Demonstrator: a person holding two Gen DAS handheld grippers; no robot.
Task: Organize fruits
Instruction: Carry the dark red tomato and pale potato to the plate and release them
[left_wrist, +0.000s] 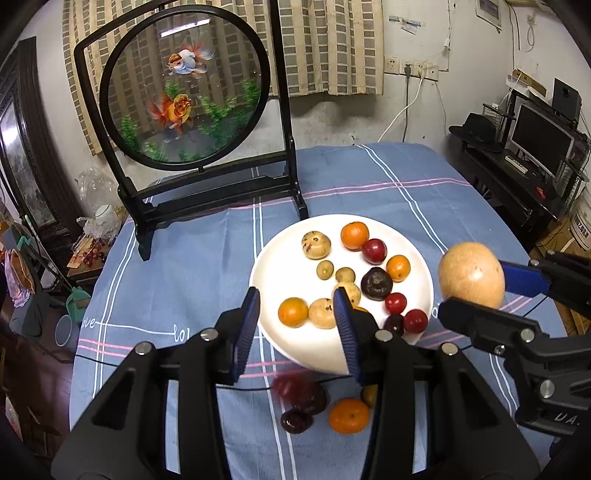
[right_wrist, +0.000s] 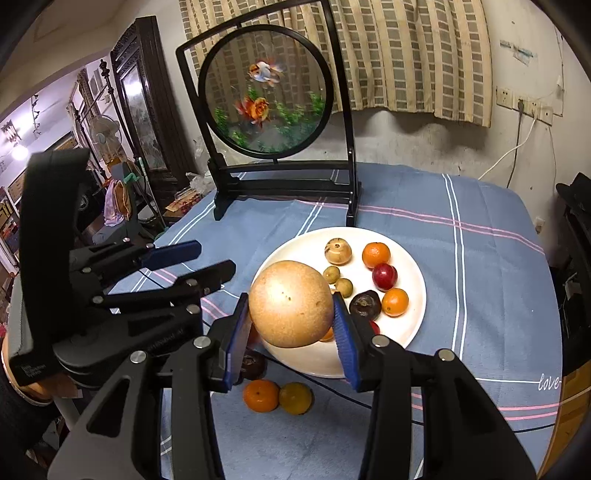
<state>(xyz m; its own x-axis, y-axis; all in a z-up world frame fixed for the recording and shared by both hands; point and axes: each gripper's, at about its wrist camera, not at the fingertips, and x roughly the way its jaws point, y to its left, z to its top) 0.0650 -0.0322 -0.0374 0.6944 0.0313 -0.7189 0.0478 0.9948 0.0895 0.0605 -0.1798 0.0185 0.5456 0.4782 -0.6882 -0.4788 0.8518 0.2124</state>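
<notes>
1. The right hand-held gripper (right_wrist: 291, 332) clasps a large tan round fruit (right_wrist: 291, 303) between its blue pads, raised above the near edge of the white plate (right_wrist: 413, 314).
2. The left hand-held gripper (left_wrist: 295, 325) is released, with nothing between its pads.
3. An orange (right_wrist: 260, 396) and dark plums (left_wrist: 295, 421) lie on the blue-clothed tabletop (right_wrist: 480, 258) beside the plate.

Matt cloth, glossy plate, speckled fruit skin.
I see a woven, matt blue tablecloth (left_wrist: 192, 266) under a smooth, glossy white plate (left_wrist: 273, 273). The big tan fruit (right_wrist: 291, 303) looks dull and finely pitted; my gripper fingers (left_wrist: 246, 328) carry ribbed blue pads on matt black plastic.
</notes>
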